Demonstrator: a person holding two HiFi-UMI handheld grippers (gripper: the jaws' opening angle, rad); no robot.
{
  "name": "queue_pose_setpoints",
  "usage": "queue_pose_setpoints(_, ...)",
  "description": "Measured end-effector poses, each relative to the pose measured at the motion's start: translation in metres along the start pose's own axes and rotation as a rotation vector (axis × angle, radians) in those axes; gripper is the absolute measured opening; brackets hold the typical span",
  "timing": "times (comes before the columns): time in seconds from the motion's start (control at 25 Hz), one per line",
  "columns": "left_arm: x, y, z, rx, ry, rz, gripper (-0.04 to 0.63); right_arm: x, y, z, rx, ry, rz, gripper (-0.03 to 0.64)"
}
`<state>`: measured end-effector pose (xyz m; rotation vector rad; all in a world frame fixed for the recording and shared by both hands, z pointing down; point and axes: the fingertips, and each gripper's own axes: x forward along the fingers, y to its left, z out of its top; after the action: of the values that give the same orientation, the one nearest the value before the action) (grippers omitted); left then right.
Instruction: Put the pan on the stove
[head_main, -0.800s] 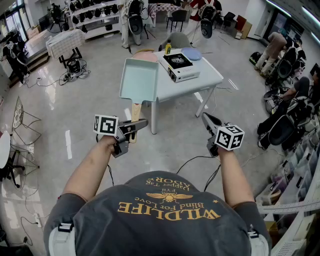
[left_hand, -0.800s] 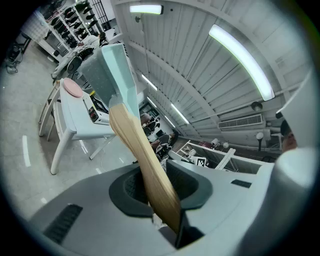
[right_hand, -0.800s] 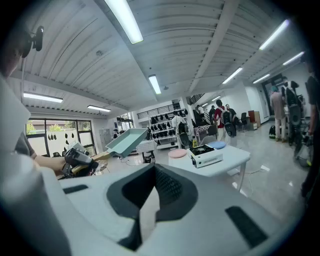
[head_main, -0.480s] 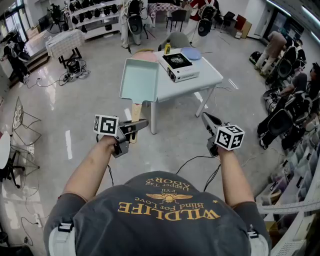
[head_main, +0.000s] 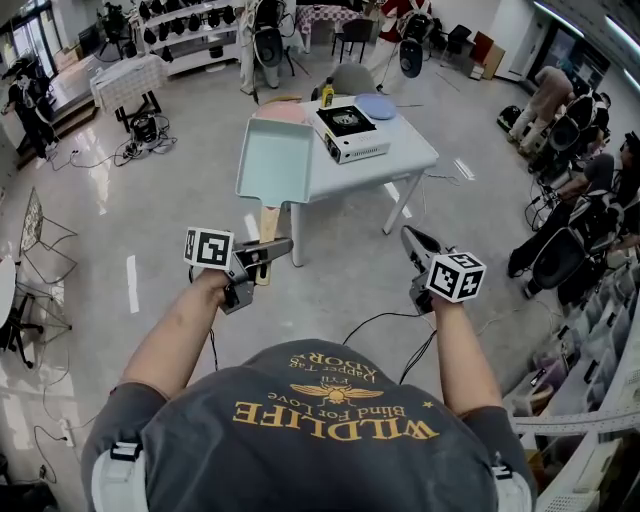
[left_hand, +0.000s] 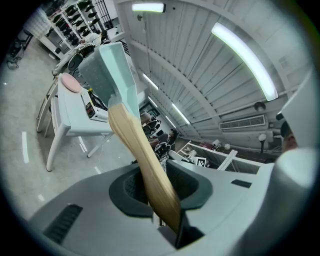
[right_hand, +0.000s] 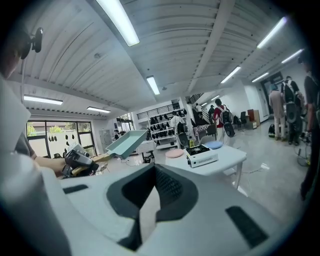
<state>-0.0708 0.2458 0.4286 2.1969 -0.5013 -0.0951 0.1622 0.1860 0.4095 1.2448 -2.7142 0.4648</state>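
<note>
Pan (head_main: 277, 160) in level, outstretched left tongs (head_main: 283, 244)

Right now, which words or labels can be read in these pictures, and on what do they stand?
"WILDLIFE": on the T-shirt, upside down.
"Blind For Love": same T-shirt.
Smaller print there: too blurred to read.
Label on the stove: too small to read.

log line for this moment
left gripper: shut on pan handle | pan: in air, short of stove | stove: bare, on table | right gripper: shut, empty
</note>
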Motion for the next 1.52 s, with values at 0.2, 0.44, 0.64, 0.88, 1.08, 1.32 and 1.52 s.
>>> queue_pose_setpoints(0.2,0.030,-0.006,-0.011,-0.013,-0.014,0.011,0.092,-0.028,-0.027,-0.001,-0.023,-0.004,0.009,0.000)
queue_pose_setpoints(0.44,0.067,-0.022,-0.017,-0.014,-0.039,0.013,0.092,-0.063,-0.067,-0.001,-0.016,-0.014,0.012,0.000)
queue_pose_setpoints(0.64,0.085,-0.031,-0.020,-0.014,-0.038,0.006,0.092,-0.074,-0.083,-0.005,-0.003,-0.023,0.016,0.000)
queue_pose_setpoints(0.88,0.096,-0.020,-0.009,-0.007,-0.023,0.002,0.092,-0.062,-0.093,-0.008,0.004,-0.009,0.022,0.000)
queue_pose_setpoints(1.08,0.097,0.010,0.018,-0.016,-0.013,-0.038,0.092,-0.026,-0.102,-0.001,0.003,-0.003,-0.005,0.000)
queue_pose_setpoints(1.32,0.096,0.060,0.076,-0.001,0.004,-0.107,0.094,0.047,-0.110,0.020,-0.017,-0.010,-0.040,0.000)
queue_pose_setpoints(1.52,0.072,0.100,0.134,-0.007,0.049,-0.150,0.094,0.122,-0.096,0.056,-0.029,-0.018,-0.067,0.000)
